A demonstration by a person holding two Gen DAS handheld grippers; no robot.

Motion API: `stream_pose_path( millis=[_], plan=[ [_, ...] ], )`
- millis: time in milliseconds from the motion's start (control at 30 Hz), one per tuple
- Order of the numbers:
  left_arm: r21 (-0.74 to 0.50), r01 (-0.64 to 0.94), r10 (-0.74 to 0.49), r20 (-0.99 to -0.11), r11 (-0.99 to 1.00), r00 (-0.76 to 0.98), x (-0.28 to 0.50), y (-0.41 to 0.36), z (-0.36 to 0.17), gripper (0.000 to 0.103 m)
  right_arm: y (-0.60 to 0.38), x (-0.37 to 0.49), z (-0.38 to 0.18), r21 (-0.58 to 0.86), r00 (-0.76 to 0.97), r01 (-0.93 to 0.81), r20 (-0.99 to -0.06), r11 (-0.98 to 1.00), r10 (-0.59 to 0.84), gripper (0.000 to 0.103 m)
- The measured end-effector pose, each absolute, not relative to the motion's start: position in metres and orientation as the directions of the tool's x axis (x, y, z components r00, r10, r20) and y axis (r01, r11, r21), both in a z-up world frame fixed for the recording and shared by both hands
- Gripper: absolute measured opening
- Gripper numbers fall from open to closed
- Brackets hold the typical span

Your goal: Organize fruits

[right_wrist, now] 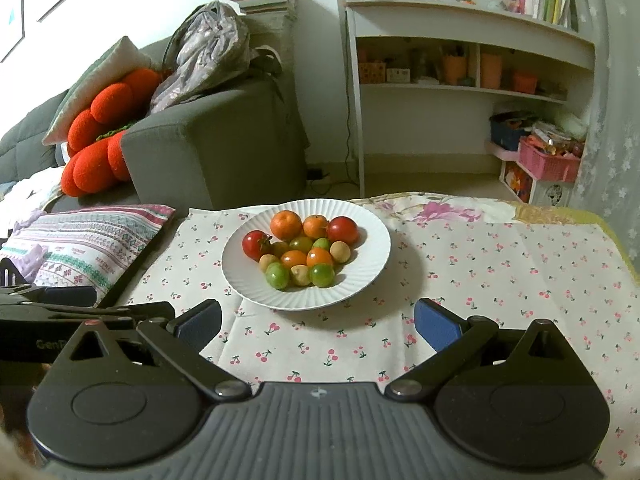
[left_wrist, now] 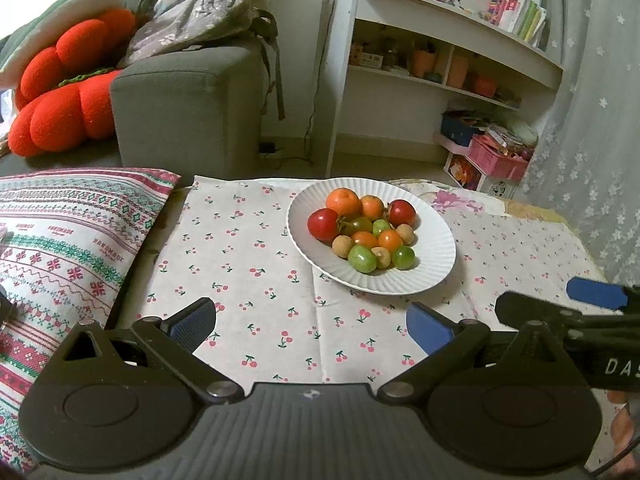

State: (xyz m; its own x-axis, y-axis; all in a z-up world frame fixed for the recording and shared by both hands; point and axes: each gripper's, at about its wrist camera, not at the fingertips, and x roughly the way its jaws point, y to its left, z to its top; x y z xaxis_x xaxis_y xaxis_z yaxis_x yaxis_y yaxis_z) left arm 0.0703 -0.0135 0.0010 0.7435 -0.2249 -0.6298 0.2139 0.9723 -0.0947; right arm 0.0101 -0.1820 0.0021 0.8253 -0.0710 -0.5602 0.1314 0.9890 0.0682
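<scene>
Both my left tool and right tool hang wide and empty short of the plate on the bench, where the fruits lie heaped together, so any pick should close gently around one outer fruit.

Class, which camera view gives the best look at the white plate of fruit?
The right wrist view: the white plate sits near centre, its whole rim visible. The left wrist view also shows the plate whole, but off to the right.
</scene>
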Motion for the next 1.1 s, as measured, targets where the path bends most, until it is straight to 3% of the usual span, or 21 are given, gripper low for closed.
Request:
stream_pose_path(
  millis=[1100],
  plan=[
    [-0.019, 0.152, -0.130, -0.629, 0.988, 0.767, 0.072, -0.014, 0.001, 0.096, -0.174, 0.014, -0.011, 0.063, 0.800, 0.158, -0.593, 0.985, -0.091, 0.103]
  ],
)
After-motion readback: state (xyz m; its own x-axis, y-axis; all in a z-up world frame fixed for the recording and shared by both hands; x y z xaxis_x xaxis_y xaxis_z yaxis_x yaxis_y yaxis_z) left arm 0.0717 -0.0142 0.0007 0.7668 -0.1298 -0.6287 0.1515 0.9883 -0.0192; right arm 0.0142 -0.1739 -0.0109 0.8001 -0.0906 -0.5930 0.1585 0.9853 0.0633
